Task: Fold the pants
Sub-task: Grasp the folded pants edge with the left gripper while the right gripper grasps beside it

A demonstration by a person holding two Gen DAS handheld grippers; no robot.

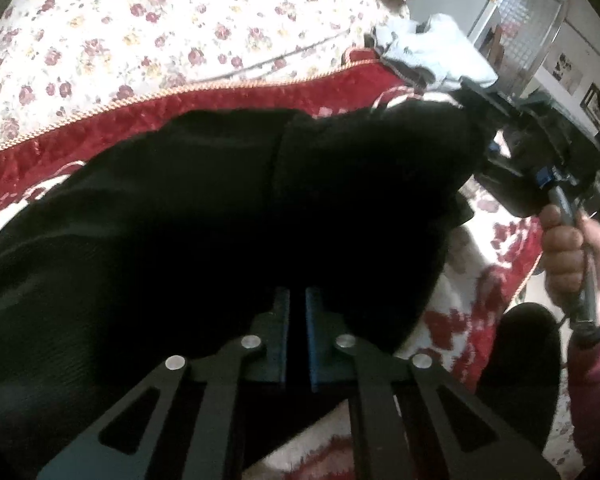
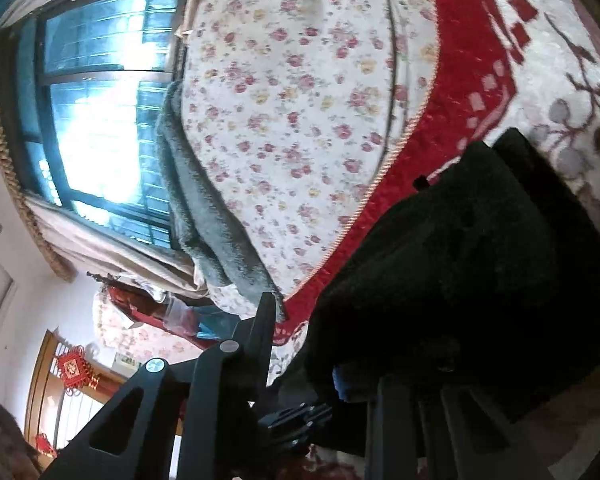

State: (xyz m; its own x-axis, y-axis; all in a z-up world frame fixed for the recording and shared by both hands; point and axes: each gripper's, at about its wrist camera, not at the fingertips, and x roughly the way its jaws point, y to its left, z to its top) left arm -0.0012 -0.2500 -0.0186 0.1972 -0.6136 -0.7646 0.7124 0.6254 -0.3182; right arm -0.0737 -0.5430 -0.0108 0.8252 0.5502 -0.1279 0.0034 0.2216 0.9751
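Two grippers on the job, both at the black pants (image 1: 228, 208), which lie bunched on the red-and-white blanket (image 1: 228, 98) over the floral bed sheet (image 1: 140, 32). My left gripper (image 1: 297, 312) points down at the near edge of the cloth, its blue pads almost together; I judge it pinched on the pants edge, though the dark fabric hides whether cloth sits between them. My right gripper (image 2: 324, 364) sits at the far end of the pants, fabric draped over one finger; the other finger (image 2: 264, 332) stands clear to the side. Can't tell if its pads actually press the cloth. Right hand (image 1: 572, 256) grips the handle, seen from the left wrist view.

Progress, my read: early to middle. Pants look doubled up with a seam across the middle, but lumpy, edges not lined up. Left to do: lift, bring ends together, flatten, tidy. A white garment (image 1: 432, 60) lies beyond, untouched.
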